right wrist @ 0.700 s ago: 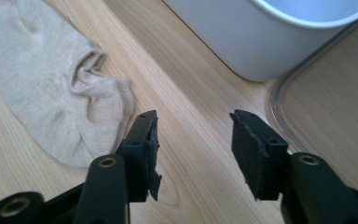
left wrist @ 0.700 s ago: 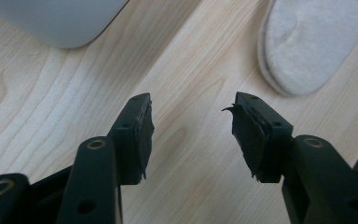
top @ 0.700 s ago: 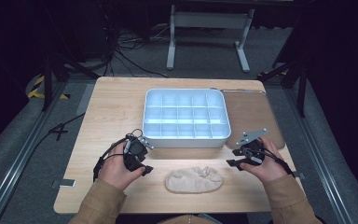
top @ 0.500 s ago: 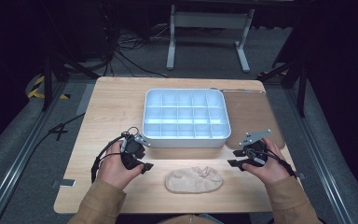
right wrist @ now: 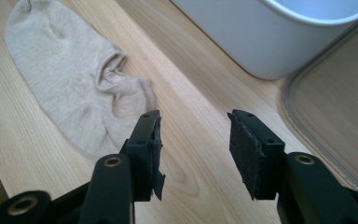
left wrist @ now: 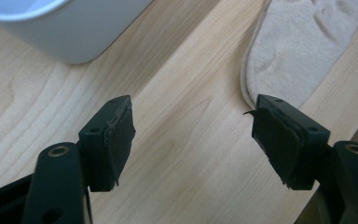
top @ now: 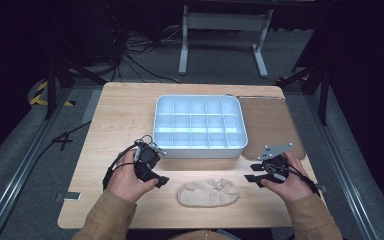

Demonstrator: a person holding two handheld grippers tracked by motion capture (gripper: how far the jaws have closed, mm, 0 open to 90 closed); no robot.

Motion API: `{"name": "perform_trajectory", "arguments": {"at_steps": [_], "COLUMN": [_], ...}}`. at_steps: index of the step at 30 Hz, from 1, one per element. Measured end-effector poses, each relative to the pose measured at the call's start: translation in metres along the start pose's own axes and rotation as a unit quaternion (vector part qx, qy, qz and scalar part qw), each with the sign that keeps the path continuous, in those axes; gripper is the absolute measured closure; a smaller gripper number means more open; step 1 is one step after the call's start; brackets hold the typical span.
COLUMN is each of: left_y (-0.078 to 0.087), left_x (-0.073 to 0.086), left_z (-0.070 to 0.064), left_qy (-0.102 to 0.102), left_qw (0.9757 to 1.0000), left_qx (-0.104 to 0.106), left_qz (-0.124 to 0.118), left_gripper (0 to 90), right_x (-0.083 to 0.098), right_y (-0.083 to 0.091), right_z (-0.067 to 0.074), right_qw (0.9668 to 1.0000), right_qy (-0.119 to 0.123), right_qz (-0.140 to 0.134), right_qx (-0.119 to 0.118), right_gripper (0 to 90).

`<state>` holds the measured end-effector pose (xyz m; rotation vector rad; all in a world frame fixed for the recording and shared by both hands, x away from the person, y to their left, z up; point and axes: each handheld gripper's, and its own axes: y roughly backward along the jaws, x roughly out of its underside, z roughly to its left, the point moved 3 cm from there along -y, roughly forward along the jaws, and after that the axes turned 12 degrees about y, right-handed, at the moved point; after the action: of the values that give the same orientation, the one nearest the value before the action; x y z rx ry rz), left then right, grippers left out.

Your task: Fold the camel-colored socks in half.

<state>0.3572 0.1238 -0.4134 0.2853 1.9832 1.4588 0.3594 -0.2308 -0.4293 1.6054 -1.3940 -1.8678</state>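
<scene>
Two tongs, both empty, flank one beige sock (top: 208, 192) that lies flat near the front edge of the worktop (top: 125, 115). My left tongs (top: 156, 176) stand spread wide with nothing between the pads, and my right tongs (top: 254, 175) are spread as well, also holding nothing.

As I judge it, the step in hand is reaching in to take the sock, probably to gather it for the white divided tray (top: 198, 148) just behind it. To do that well I should bring each pair of tongs low and level to the wood, one pad sliding under the fabric edge and the other above, and close only once cloth sits well between the pads. A shallow bite on thin knit would likely slip out. Taking both ends would keep the sock from dragging.

In the left gripper view the sock's (left wrist: 307, 46) rounded end lies just past my right-hand pad, close but not touching, with the tray's (left wrist: 74, 32) corner off to the other side. In the right gripper view the sock's (right wrist: 65, 79) open cuff end reaches just beside one pad, again apart, and bare wood shows between the pads.
</scene>
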Motion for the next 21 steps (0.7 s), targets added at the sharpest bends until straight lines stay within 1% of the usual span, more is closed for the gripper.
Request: {"name": "perform_trajectory", "arguments": {"at_steps": [2, 4, 6, 7, 8, 9, 10, 12, 14, 18, 20, 21], "left_y": [0.002, 0.004, 0.005, 0.005, 0.004, 0.004, 0.003, 0.001, 0.001, 0.0, -0.001, -0.001], "left_x": [-0.001, -0.001, -0.001, -0.001, -0.001, -0.001, -0.001, -0.002, -0.003, -0.003, -0.002, -0.001], "left_z": [-0.004, -0.007, -0.01, -0.012, -0.015, -0.015, -0.017, -0.023, -0.028, -0.033, -0.034, -0.035], "left_qy": [-0.006, -0.011, -0.016, -0.019, -0.025, -0.025, -0.034, -0.044, -0.051, -0.054, -0.059, -0.059], "left_qw": [1.0, 0.9999, 0.9998, 0.9997, 0.9995, 0.9995, 0.9991, 0.9985, 0.998, 0.9973, 0.9968, 0.9966], "left_qx": [-0.003, -0.002, 0.008, 0.015, 0.019, 0.019, 0.024, 0.031, 0.037, 0.049, 0.053, 0.056], "left_qz": [-0.001, -0.008, -0.012, -0.01, -0.005, -0.005, -0.001, 0.004, 0.006, 0.005, 0.006, 0.006], "left_gripper": [39.5, 44.4, 44.9, 44.2, 44.0, 44.6, 44.6, 45.2, 45.8, 46.6, 47.4, 47.1], "right_x": [-0.003, -0.005, -0.007, -0.007, -0.008, -0.008, -0.008, -0.01, -0.012, -0.014, -0.016, -0.018], "right_y": [-0.001, 0.0, 0.0, 0.0, -0.002, -0.002, -0.003, -0.008, -0.011, -0.012, -0.011, -0.011], "right_z": [0.004, 0.008, 0.01, 0.01, 0.012, 0.012, 0.014, 0.018, 0.022, 0.027, 0.029, 0.031], "right_qw": [0.9999, 0.9999, 0.9999, 0.9998, 0.9998, 0.9998, 0.9997, 0.9994, 0.9991, 0.9986, 0.9986, 0.9985], "right_qy": [0.006, 0.013, 0.015, 0.017, 0.017, 0.017, 0.02, 0.025, 0.031, 0.037, 0.037, 0.035], "right_qz": [0.007, 0.007, 0.007, 0.007, 0.008, 0.008, 0.008, 0.009, 0.014, 0.01, 0.005, 0.0], "right_qx": [0.004, 0.0, -0.001, -0.002, -0.003, -0.003, -0.007, -0.021, -0.026, -0.036, -0.038, -0.043], "right_gripper": [54.2, 54.2, 54.2, 54.3, 54.3, 54.3, 54.6, 54.9, 56.0, 61.0, 67.0, 72.1]}}
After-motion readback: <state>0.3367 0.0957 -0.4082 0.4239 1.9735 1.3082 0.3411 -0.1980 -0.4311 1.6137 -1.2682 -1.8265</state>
